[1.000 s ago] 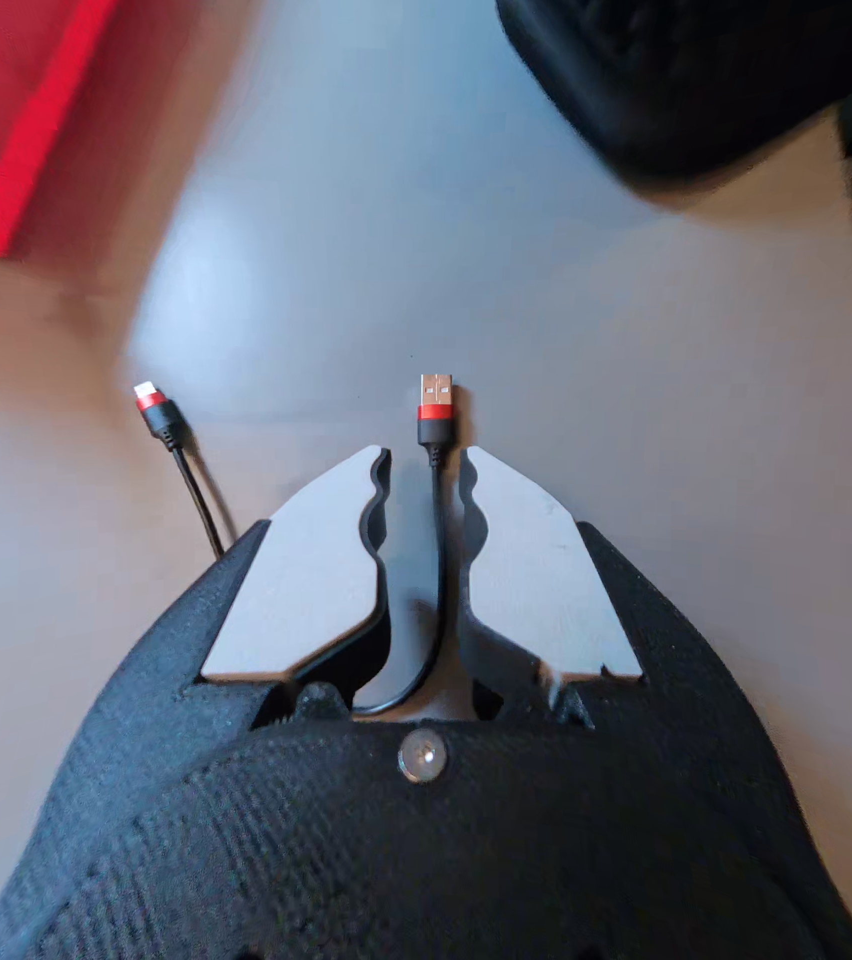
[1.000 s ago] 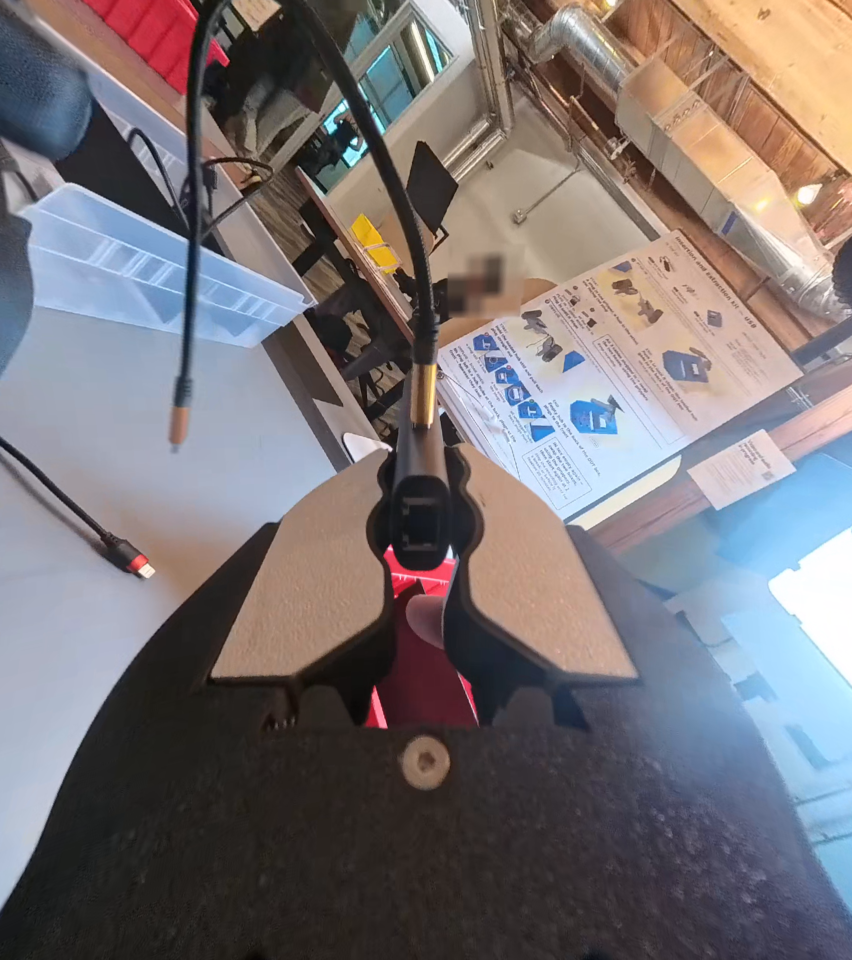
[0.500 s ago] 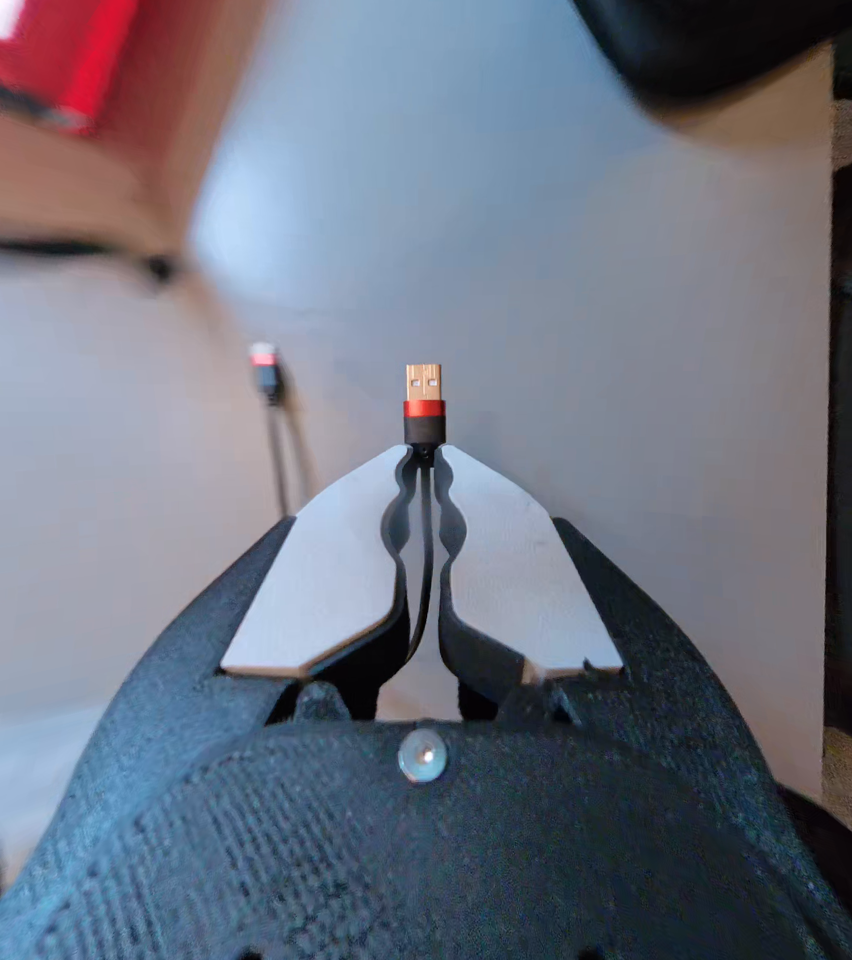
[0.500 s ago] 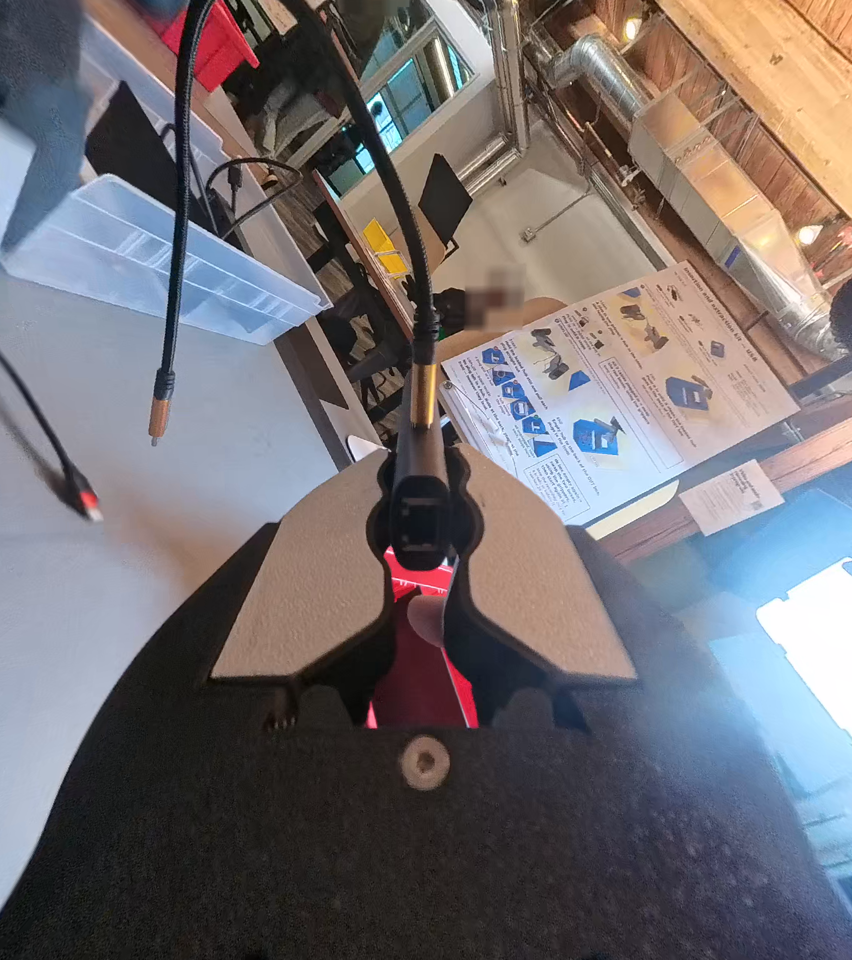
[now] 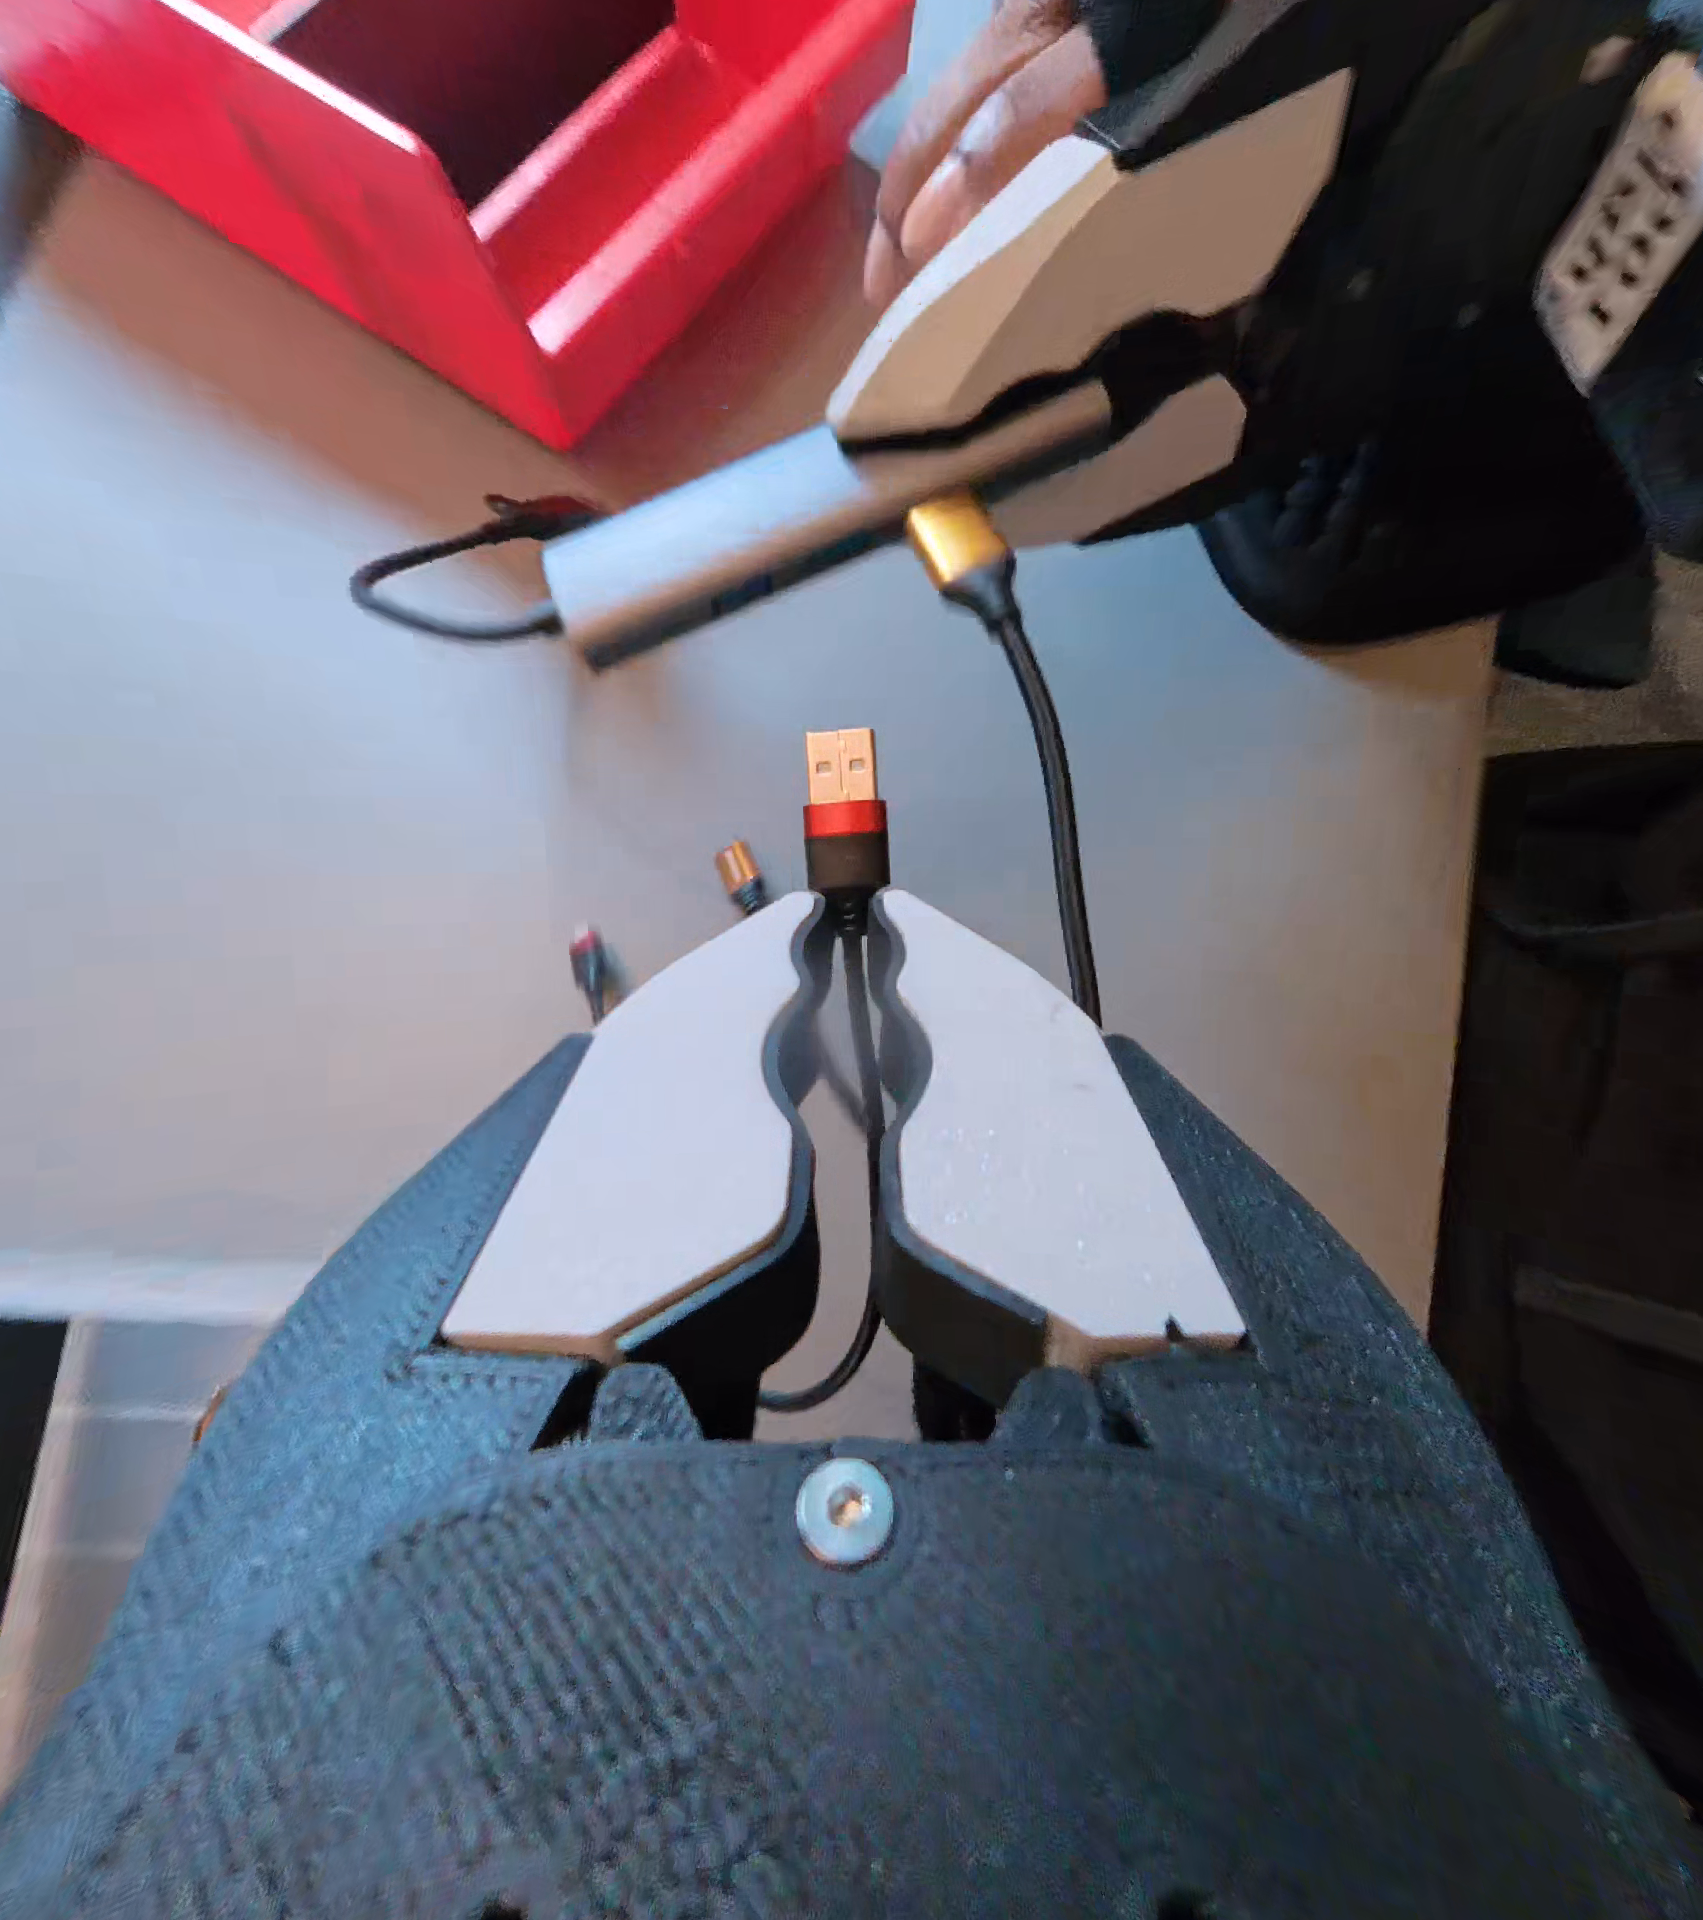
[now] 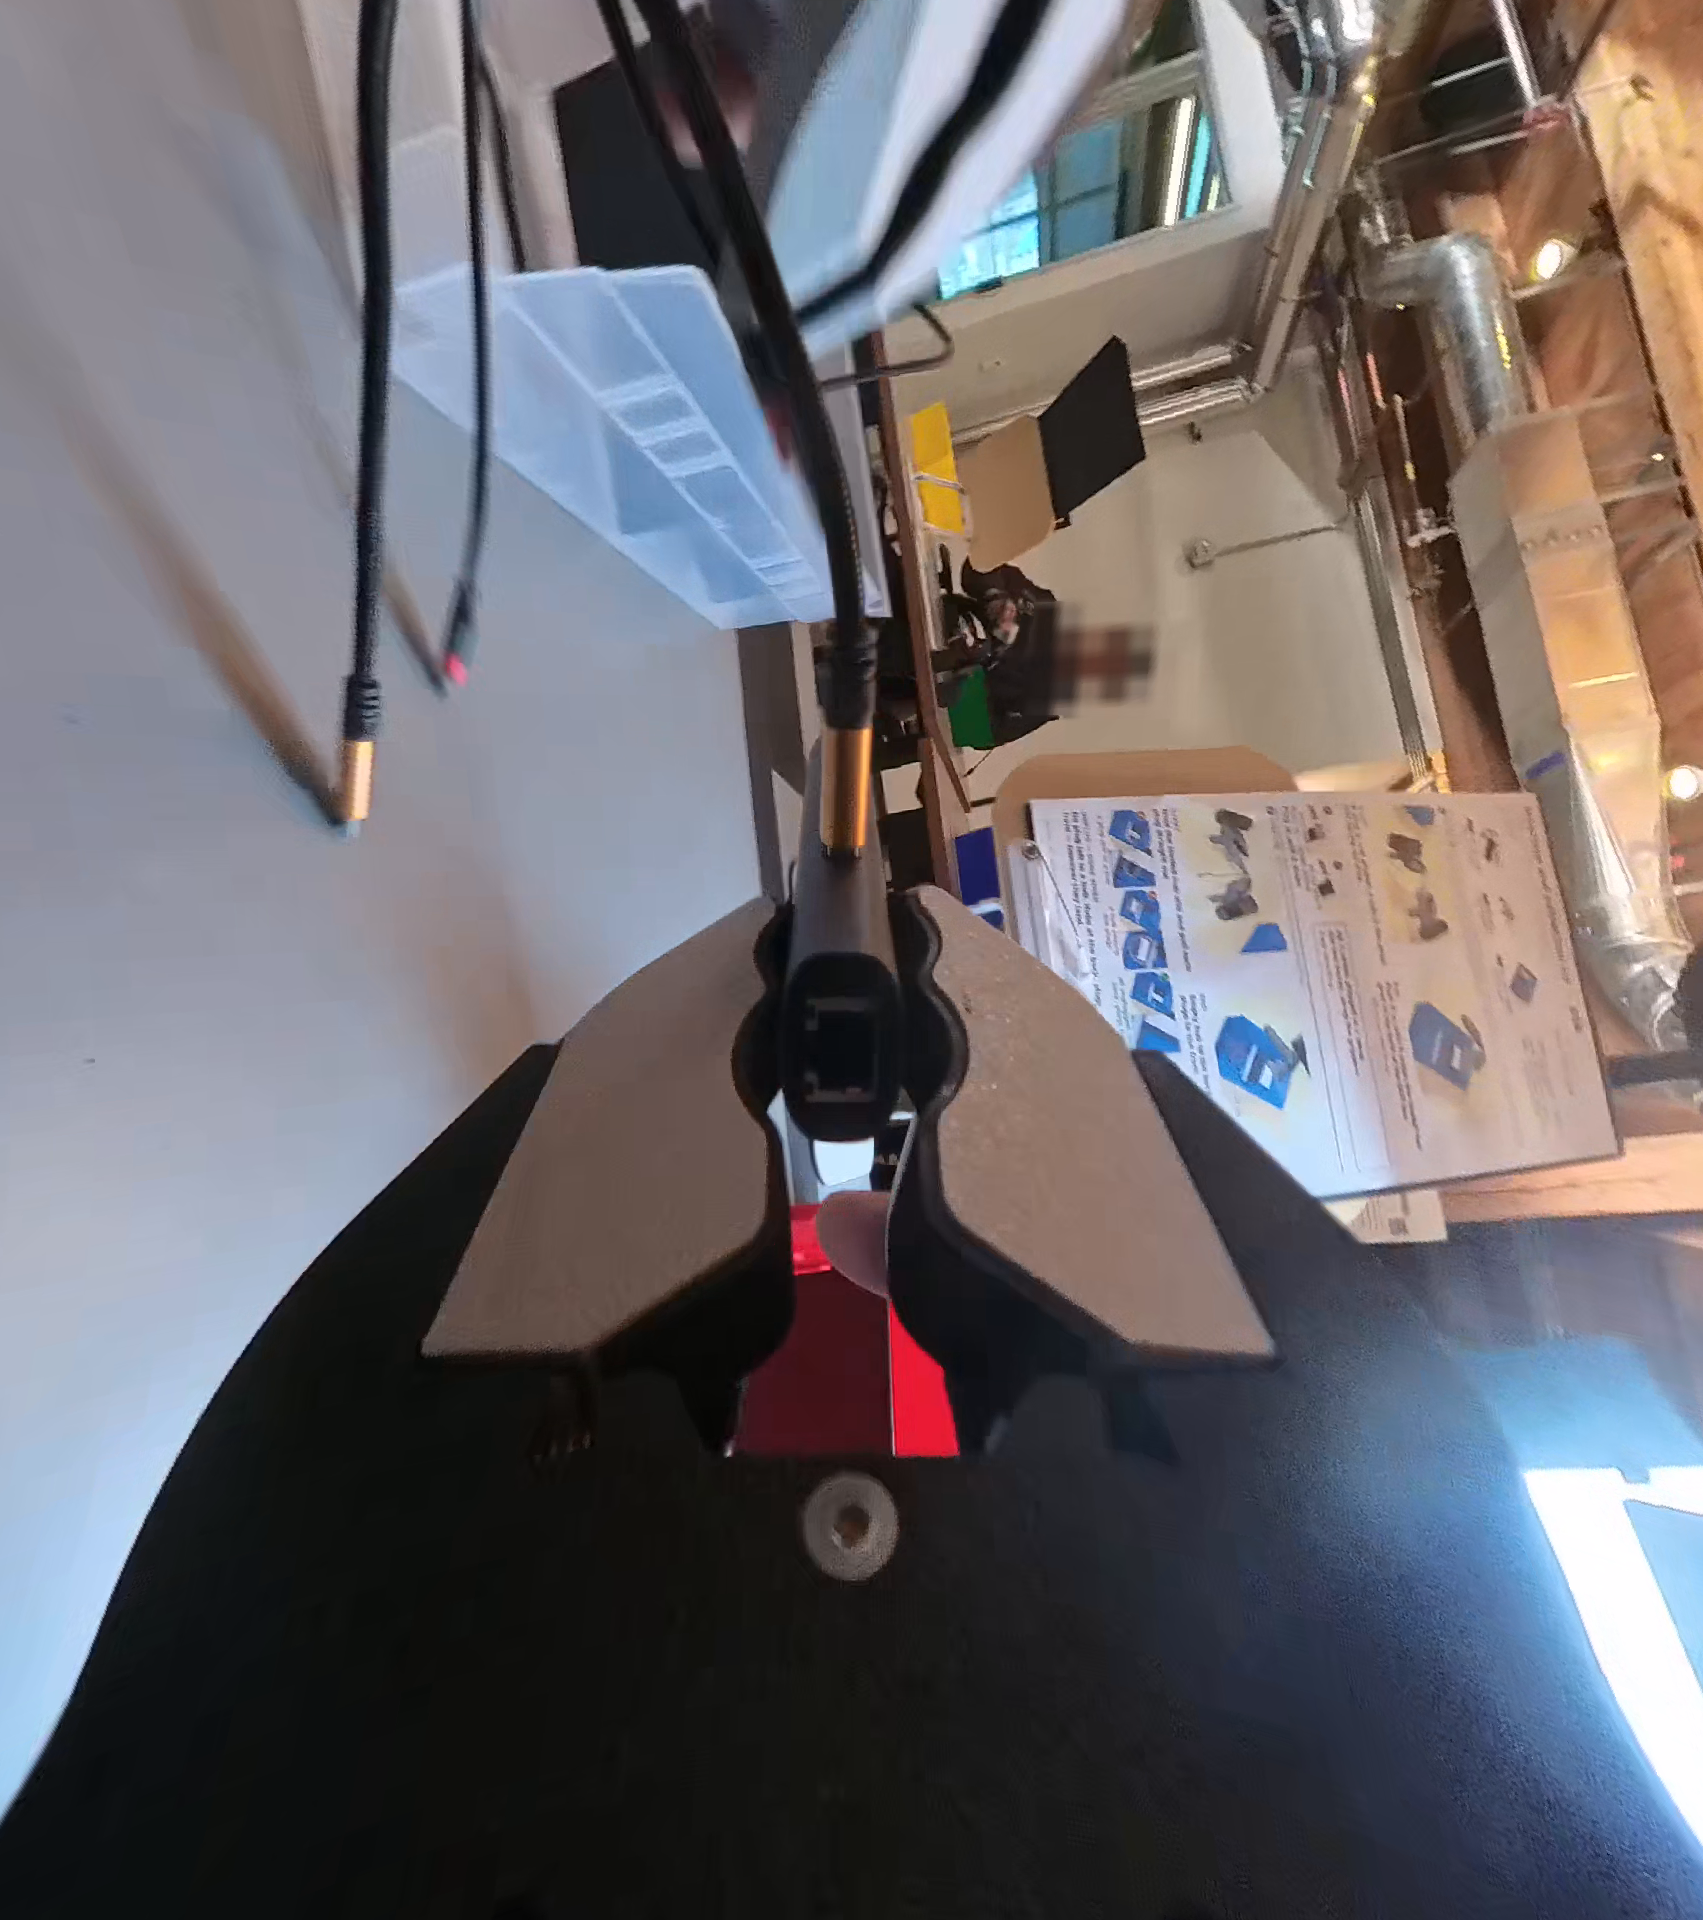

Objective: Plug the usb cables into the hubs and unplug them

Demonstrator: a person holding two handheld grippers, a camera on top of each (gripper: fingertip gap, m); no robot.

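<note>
My left gripper (image 5: pixel 847 906) is shut on a thin black cable just behind its red-banded USB-A plug (image 5: pixel 842 795), which points at the grey hub (image 5: pixel 712 545) and stays a short way from it. My right gripper (image 5: pixel 1034 416) is shut on the hub and holds it above the grey table (image 5: pixel 203 831). A gold-collared plug (image 5: pixel 956 540) sits in the hub's side and its black braided cable (image 5: pixel 1055 790) hangs down. In the right wrist view the hub (image 6: pixel 831 1039) shows end-on in my right gripper (image 6: pixel 842 925), with the gold plug (image 6: pixel 847 790) above it.
A red bin (image 5: pixel 473 156) stands at the table's back left. A hand (image 5: pixel 972 135) is on the right gripper. Loose cable ends dangle, one gold (image 6: pixel 353 779) and one red (image 6: pixel 457 665). A clear plastic organiser (image 6: pixel 639 436) stands on the table, with a poster (image 6: pixel 1294 987) beyond.
My left gripper shut on the red-banded cable, lifted it off the table and swung towards the hub. The right gripper with the hub has come into the left wrist view.
</note>
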